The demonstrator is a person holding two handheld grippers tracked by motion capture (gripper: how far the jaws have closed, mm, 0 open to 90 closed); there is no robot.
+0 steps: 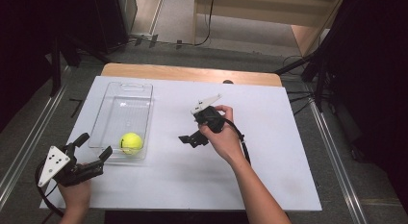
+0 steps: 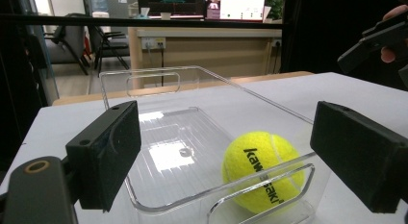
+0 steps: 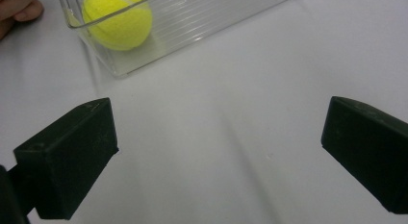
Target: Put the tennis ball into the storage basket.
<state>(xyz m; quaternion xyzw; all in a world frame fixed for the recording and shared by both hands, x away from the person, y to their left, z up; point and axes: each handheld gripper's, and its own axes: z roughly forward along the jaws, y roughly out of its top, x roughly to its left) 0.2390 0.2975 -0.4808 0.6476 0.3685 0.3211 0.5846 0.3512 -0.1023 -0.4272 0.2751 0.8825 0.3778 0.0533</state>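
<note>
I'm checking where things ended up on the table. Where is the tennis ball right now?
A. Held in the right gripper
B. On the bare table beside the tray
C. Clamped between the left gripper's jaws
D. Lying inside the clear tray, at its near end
D: the tennis ball lies inside the clear tray, at its near end, and both grippers are open and hold nothing.

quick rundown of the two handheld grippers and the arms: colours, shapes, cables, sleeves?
Both grippers are black with two blocky rectangular jaws. The left gripper carries a grey three-cornered plate dotted with small holes and trails a black cable. The right gripper has the same plate on top, and a black cable runs back along the forearm. No sleeves show on either forearm.
</note>
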